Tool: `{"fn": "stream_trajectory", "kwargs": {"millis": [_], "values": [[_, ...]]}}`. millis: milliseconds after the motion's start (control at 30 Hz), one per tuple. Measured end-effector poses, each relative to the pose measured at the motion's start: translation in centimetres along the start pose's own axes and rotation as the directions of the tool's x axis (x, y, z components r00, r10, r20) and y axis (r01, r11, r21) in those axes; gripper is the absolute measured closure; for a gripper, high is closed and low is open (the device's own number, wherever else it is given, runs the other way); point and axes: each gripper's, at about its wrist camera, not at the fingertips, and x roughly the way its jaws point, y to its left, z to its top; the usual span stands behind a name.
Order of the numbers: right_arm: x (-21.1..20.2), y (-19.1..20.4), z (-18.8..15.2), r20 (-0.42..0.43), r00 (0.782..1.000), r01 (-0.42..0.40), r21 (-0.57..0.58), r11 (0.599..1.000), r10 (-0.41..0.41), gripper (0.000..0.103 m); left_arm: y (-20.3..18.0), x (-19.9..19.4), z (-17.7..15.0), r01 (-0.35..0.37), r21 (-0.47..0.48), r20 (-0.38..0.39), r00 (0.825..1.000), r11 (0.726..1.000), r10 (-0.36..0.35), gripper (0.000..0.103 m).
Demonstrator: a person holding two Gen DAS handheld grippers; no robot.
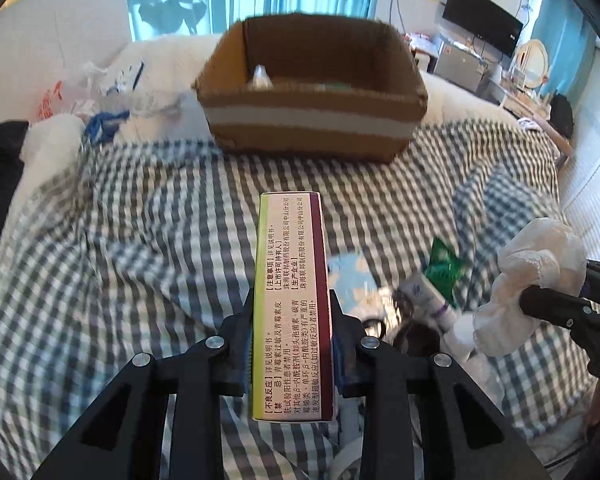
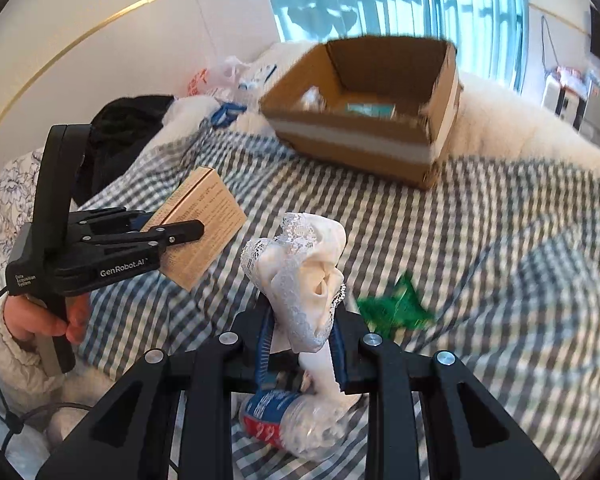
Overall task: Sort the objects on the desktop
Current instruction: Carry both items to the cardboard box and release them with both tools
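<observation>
Left wrist view: left gripper [image 1: 292, 344] clamped on a medicine box [image 1: 290, 300], pads pressing its two long sides; box held clear above the checked bedspread [image 1: 140, 240]. Open cardboard box [image 1: 312, 88] straight ahead on the bed, some small items inside, blurred. Green wrapper [image 1: 444, 272] and small tube [image 1: 426, 296] lying on the spread at right. Right gripper [image 1: 556, 300] at the right edge, closed on white lace-trimmed cloth [image 1: 540, 280].

Right wrist view: right gripper [image 2: 300, 344] narrow, gripping the white lace-trimmed cloth [image 2: 300, 280], which bunches up above the pads. Crushed plastic bottle [image 2: 292, 424] on the spread below. Left gripper [image 2: 180, 236] at left with the medicine box [image 2: 204, 228], a hand [image 2: 48, 320] on its handle. Cardboard box [image 2: 364, 120] beyond.
</observation>
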Motion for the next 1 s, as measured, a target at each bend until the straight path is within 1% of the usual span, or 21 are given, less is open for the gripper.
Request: {"fn": "stream_trajectory", "kwargs": {"millis": [167,233,333,400,467,533,667,733,833,900,1000], "values": [[-1.2,-0.3,2.5,0.061,0.998,0.027,-0.03,0.999,-0.026,0.079,0.1,-1.6,2.8,-0.024,0.022,0.066,0.998,0.999,0.023,0.073],[-1.6,-0.4,3.7,0.088,0.995,0.045,-0.046,0.998,-0.041,0.079,0.1,-2.2,4.0,-0.046,0.031,0.106,0.993,0.998,0.042,0.073],[-1.9,-0.7,5.5,0.129,0.99,0.065,-0.061,0.996,-0.056,0.079,0.0,-3.1,5.9,-0.057,0.035,0.175,0.983,0.998,0.05,0.073],[-2.0,-1.1,7.1,0.156,0.986,0.067,-0.062,0.996,-0.057,0.079,0.0,-3.7,7.4,-0.047,0.038,0.221,0.975,0.998,0.038,0.073],[-2.1,-1.6,8.4,0.177,0.983,0.063,-0.053,0.997,-0.052,0.079,-0.1,-4.0,8.7,-0.059,0.04,0.26,0.964,0.997,0.046,0.073],[-2.1,-2.0,10.0,0.203,0.978,0.055,-0.048,0.997,-0.044,0.079,-0.2,-4.1,10.1,-0.072,0.042,0.283,0.957,0.997,0.057,0.073],[-1.5,-2.4,12.5,0.234,0.971,0.069,-0.059,0.996,-0.053,0.079,0.0,-3.9,12.9,-0.036,0.036,0.322,0.947,0.999,0.023,0.073],[-0.8,-2.6,13.9,0.246,0.968,0.071,-0.061,0.996,-0.054,0.079,0.0,-3.7,14.1,-0.023,0.04,0.352,0.936,0.999,0.008,0.073],[0.5,-3.3,15.6,0.262,0.964,0.071,-0.052,0.996,-0.055,0.079,-0.1,-2.9,15.8,-0.032,0.051,0.388,0.922,0.998,0.01,0.073],[1.3,-3.8,16.5,0.268,0.962,0.069,-0.042,0.997,-0.055,0.079,-0.2,-1.9,17.0,-0.029,0.064,0.393,0.919,0.998,0.001,0.073],[3.7,-5.2,18.3,0.265,0.963,0.065,-0.017,0.998,-0.058,0.079,-0.2,-0.1,18.7,-0.025,0.072,0.397,0.918,0.997,-0.005,0.073]]}}
